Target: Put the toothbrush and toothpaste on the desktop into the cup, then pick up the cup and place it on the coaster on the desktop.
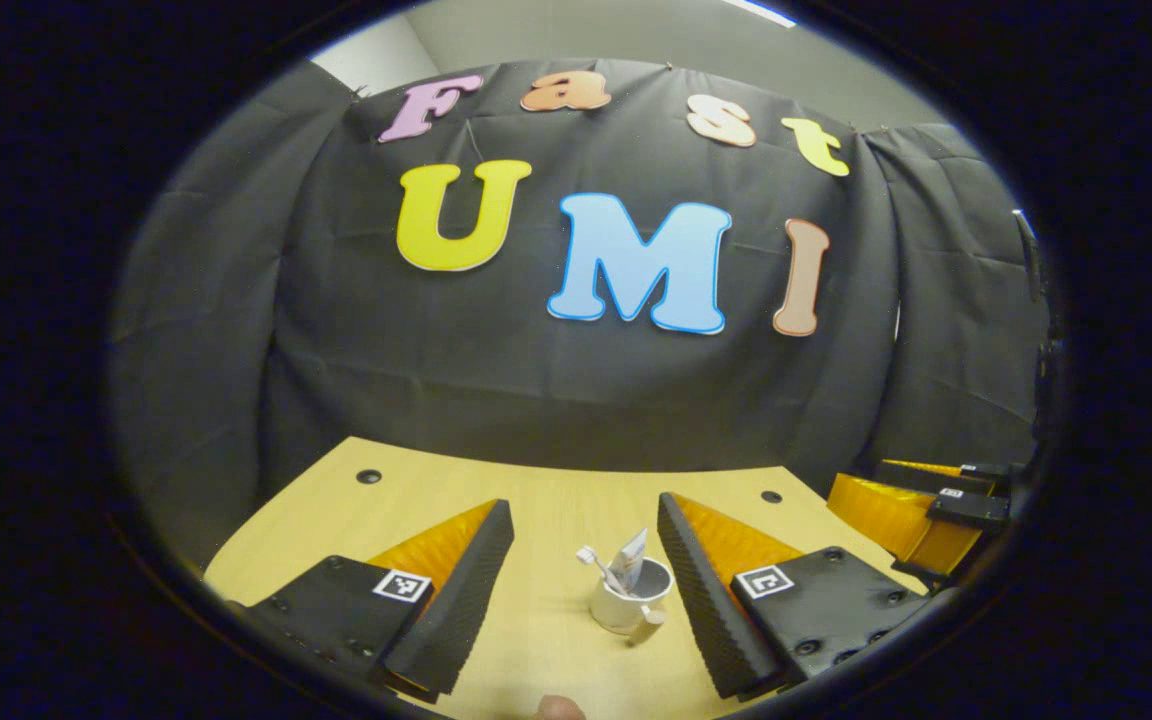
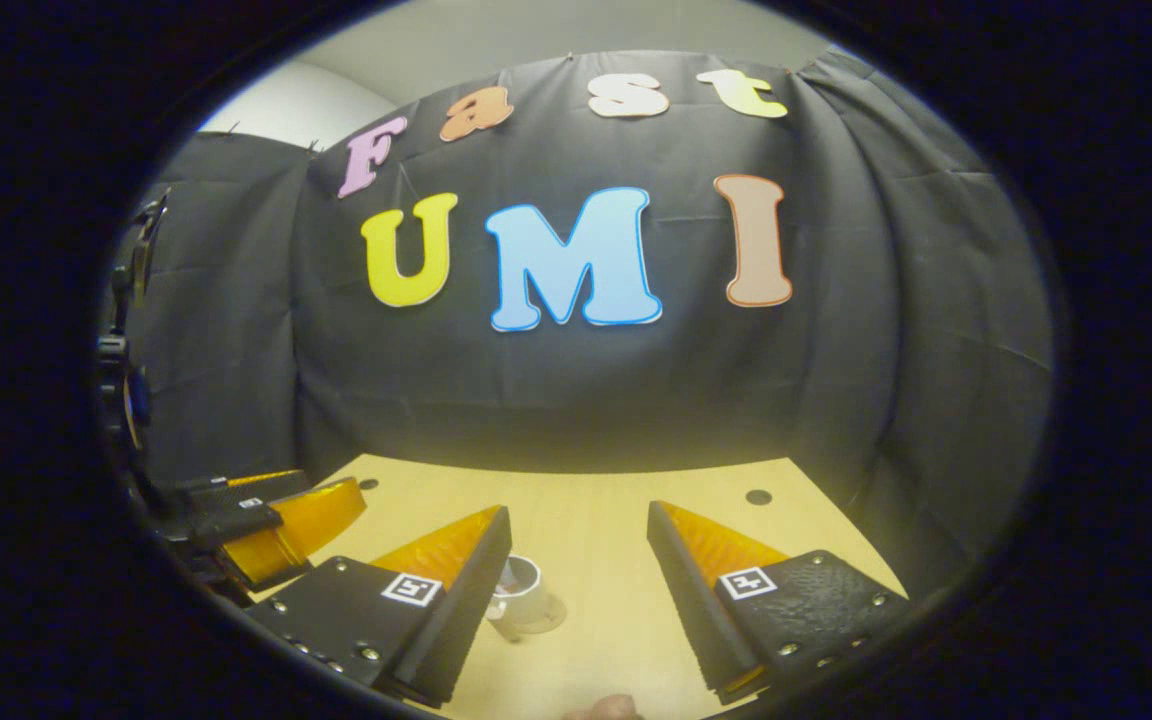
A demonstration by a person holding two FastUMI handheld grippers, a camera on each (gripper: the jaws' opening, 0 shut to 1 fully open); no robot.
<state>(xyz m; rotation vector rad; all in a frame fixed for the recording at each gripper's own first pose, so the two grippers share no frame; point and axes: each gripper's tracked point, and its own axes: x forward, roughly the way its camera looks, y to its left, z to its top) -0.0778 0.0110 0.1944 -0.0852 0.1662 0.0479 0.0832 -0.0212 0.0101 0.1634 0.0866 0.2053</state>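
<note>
So in the left gripper view, the left gripper (image 1: pixel 586 560) has its jaws spread wide, holding nothing, and the cup (image 1: pixel 629 598) sits on the desk (image 1: pixel 556 500) with toothbrush (image 1: pixel 598 565) and toothpaste (image 1: pixel 630 553) poking out, probably so both travel together

Right gripper view: the right gripper (image 2: pixel 576 555) is spread wide too, cup just beside its left finger on the round coaster (image 2: pixel 548 617), looks basically done

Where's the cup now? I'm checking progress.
In the left gripper view the cup stands on the desk between the open fingers, nearer the right one.

Cup (image 2: pixel 528 592) in right gripper view half hidden behind left finger (image 2: pixel 461 600); contents not visible. Coaster (image 1: pixel 652 615) under cup mostly covered.
</note>
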